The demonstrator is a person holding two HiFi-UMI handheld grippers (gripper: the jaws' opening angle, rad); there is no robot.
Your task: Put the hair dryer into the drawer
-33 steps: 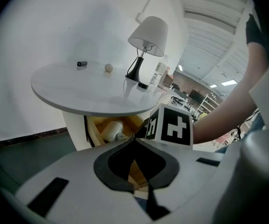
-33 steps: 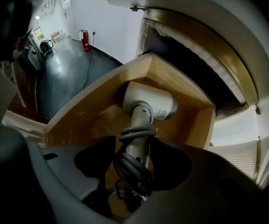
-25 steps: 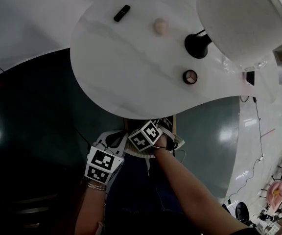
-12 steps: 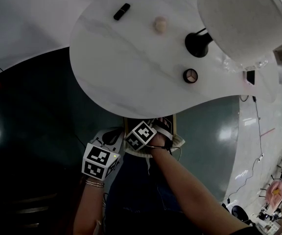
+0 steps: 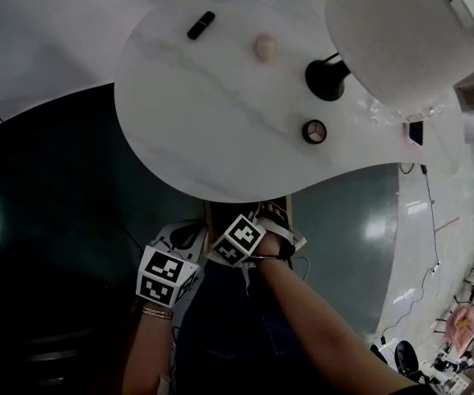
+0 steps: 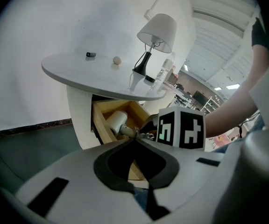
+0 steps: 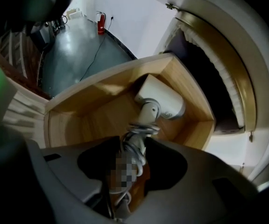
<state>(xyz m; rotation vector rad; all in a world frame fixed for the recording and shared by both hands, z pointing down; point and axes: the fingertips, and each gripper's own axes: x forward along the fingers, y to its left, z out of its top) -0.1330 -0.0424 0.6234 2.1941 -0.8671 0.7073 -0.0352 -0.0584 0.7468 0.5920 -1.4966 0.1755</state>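
Round white table (image 5: 220, 113) with a white-shaded lamp (image 5: 401, 39) stands by a white wall (image 6: 31, 31) on glossy dark green floor (image 5: 48, 188), red fire extinguisher (image 7: 101, 23) further off.

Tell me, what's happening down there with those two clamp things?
A person holds a gripper in each hand and is putting a hair dryer away in the open wooden drawer under the round white table. The hair dryer lies inside the drawer. The right gripper points down into it with the cord-wrapped handle between its jaws, which have just been closing; whether they grip it I cannot tell. The left gripper is shut and empty, held beside the drawer.
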